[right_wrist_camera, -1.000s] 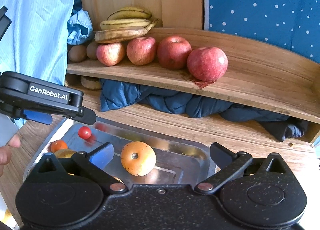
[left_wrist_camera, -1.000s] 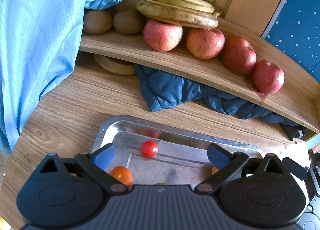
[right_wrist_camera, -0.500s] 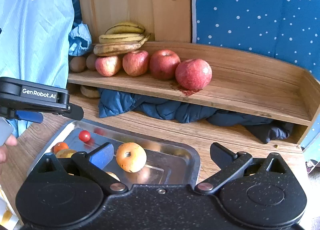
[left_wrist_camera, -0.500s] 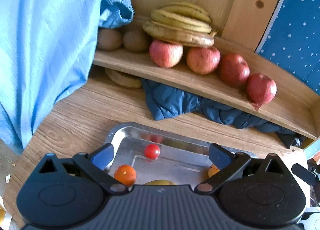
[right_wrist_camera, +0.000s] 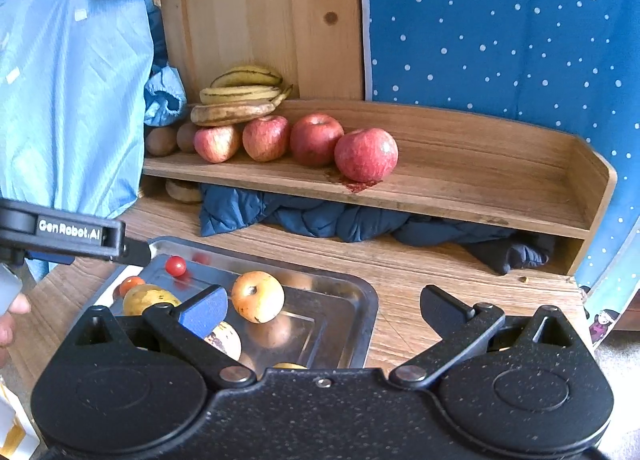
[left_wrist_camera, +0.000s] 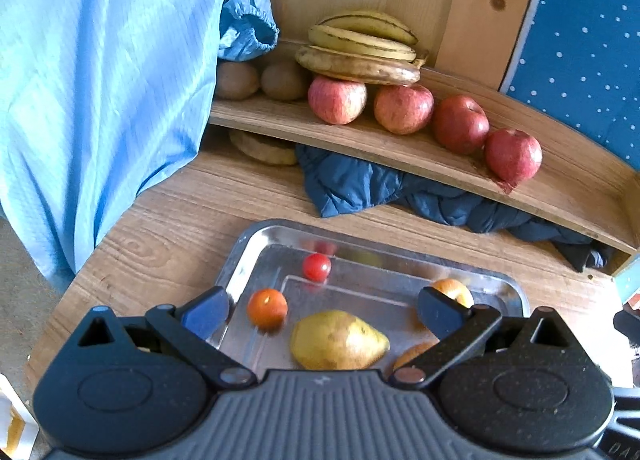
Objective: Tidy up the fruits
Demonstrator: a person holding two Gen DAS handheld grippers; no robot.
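Observation:
A steel tray on the wooden table holds a yellow pear, a cherry tomato, a small orange tomato and a yellow-orange apple. On the wooden shelf stand several red apples, bananas and kiwis. My left gripper hangs open above the tray. My right gripper is open over the tray's right edge, holding nothing.
A dark blue cloth is bunched under the shelf. A person's light blue garment fills the left side. A hand shows at the left edge. A dotted blue panel stands behind the shelf.
Both grippers have pulled back and up from the tray, so more of the shelf and tray shows. The pear has come into the left wrist view. No fruit was picked up.

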